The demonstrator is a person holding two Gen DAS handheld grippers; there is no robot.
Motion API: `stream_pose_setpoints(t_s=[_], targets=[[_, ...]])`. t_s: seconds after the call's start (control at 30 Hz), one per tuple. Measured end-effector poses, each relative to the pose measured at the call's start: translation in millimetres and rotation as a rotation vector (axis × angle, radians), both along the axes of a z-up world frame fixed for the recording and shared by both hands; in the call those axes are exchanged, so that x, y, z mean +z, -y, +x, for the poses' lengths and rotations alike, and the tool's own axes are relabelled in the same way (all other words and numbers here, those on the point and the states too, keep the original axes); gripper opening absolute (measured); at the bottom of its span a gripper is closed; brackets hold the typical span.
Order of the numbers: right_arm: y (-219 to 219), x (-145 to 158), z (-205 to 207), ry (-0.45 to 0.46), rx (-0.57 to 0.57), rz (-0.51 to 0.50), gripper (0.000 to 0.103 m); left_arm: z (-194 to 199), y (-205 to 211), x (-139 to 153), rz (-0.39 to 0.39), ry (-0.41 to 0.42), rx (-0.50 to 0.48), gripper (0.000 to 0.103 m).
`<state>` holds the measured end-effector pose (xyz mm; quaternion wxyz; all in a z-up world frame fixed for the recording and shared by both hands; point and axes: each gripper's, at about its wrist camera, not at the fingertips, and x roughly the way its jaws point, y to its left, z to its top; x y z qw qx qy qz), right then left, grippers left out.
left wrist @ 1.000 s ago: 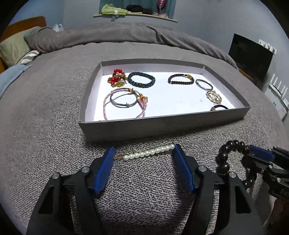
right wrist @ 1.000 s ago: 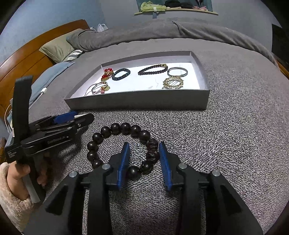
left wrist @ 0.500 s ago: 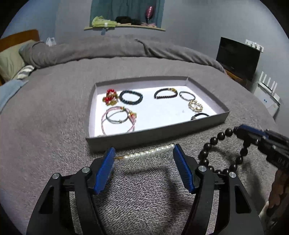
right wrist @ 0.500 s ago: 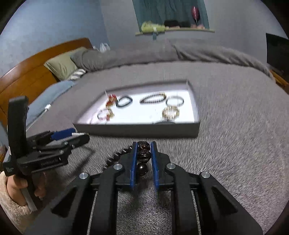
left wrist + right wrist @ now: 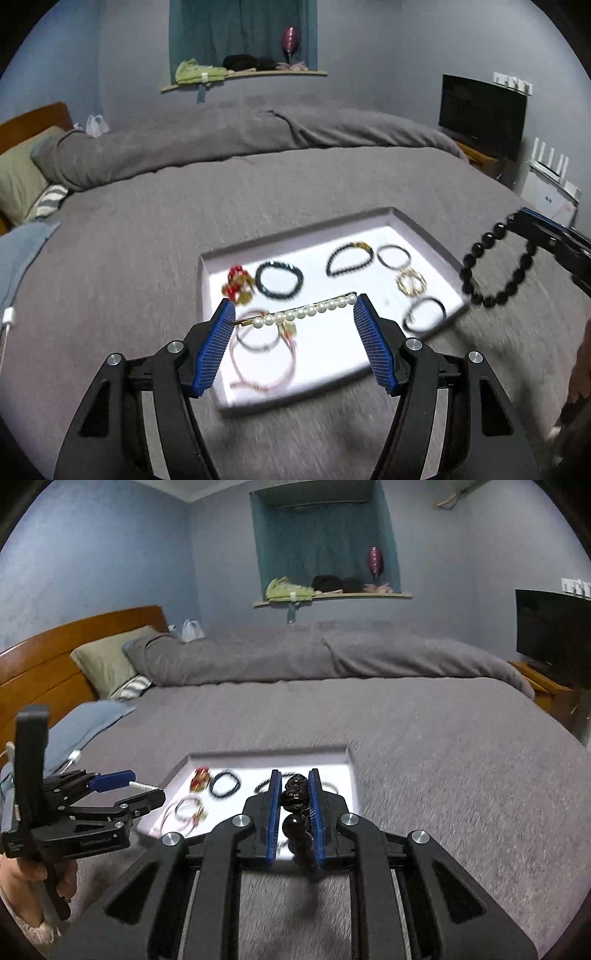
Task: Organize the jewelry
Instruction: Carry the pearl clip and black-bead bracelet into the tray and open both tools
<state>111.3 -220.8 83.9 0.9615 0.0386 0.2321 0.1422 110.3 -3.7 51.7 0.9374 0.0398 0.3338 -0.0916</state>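
My left gripper (image 5: 293, 308) is shut on a pearl hair clip (image 5: 303, 313), gripped by its two ends, and holds it in the air above the grey tray (image 5: 424, 232). My right gripper (image 5: 293, 794) is shut on a dark bead bracelet (image 5: 294, 805); the bracelet (image 5: 495, 266) hangs from it at the tray's right edge in the left wrist view. The tray (image 5: 351, 771) holds several bracelets and rings. The left gripper (image 5: 140, 792) also shows at the left of the right wrist view.
The tray lies on a bed with a grey blanket (image 5: 147, 258). A rolled duvet (image 5: 332, 657) and pillows (image 5: 107, 661) lie at the far side. A TV (image 5: 480, 114) stands at the right. My hand (image 5: 22, 882) holds the left gripper's handle.
Both grippers have lifted off the blanket with their items and moved over the tray. The right gripper closed on the bead bracelet and raised it.
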Motion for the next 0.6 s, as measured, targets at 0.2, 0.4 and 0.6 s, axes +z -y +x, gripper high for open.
stream_pose_setpoints(t_s=[0.2, 0.4, 0.6], targets=[[-14.2, 2.8, 35.8, -0.014, 0.002, 0.032, 0.015, 38.9, -3.6, -13.6, -0.046, -0.056, 0.016, 0.068], [-41.9, -22.6, 57.3, -0.074, 0.068, 0.052, 0.015, 52.7, -19.2, -35.0, -0.011, -0.093, 0.060, 0.068], [-75.2, -50.6, 74.6, -0.174, 0.184, 0.091, 0.015, 57.8, -33.1, -36.7, -0.017, -0.095, 0.086, 0.068]])
